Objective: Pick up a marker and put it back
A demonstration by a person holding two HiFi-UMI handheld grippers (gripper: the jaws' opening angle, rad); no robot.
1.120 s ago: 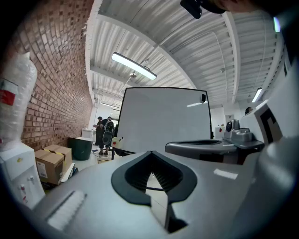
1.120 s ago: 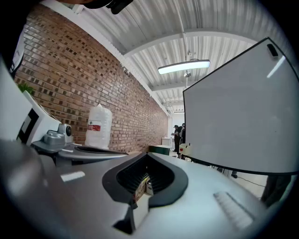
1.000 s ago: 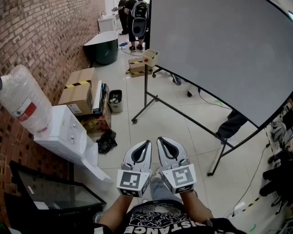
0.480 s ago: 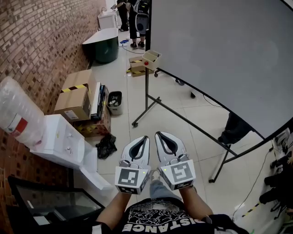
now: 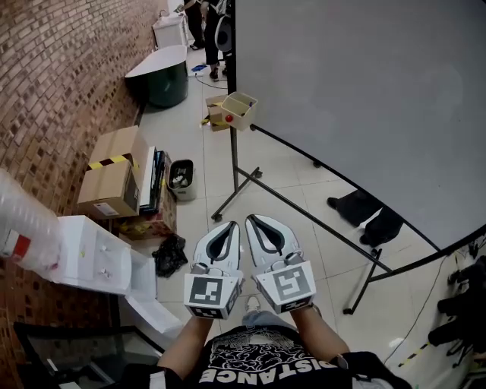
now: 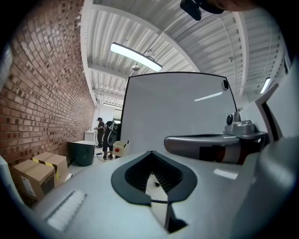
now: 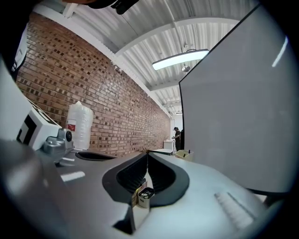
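My left gripper (image 5: 230, 225) and right gripper (image 5: 250, 218) are held side by side at waist height, both shut with nothing between their jaws. Ahead stands a large whiteboard (image 5: 364, 99) on a black metal stand. A small open beige box (image 5: 237, 110) with a red dot hangs at the board's near left corner, well beyond both grippers. I cannot see a marker in any view. The left gripper view looks over its shut jaws (image 6: 149, 152) at the board (image 6: 177, 112) and the box (image 6: 120, 148). The right gripper view shows its shut jaws (image 7: 147, 153) and the box (image 7: 183, 154).
Black stand legs (image 5: 250, 190) spread over the tiled floor. Along the brick wall at left lie cardboard boxes (image 5: 114, 171), a small bin (image 5: 179, 173), a black bag (image 5: 167, 254), a white cabinet (image 5: 95, 254) and a water bottle (image 5: 23, 228). A green tub (image 5: 159, 76) and people (image 5: 201, 15) stand far off.
The head view has swung toward the board, so the floor and boxes have slid left and down. Both grippers stay shut and side by side, a little higher in view.
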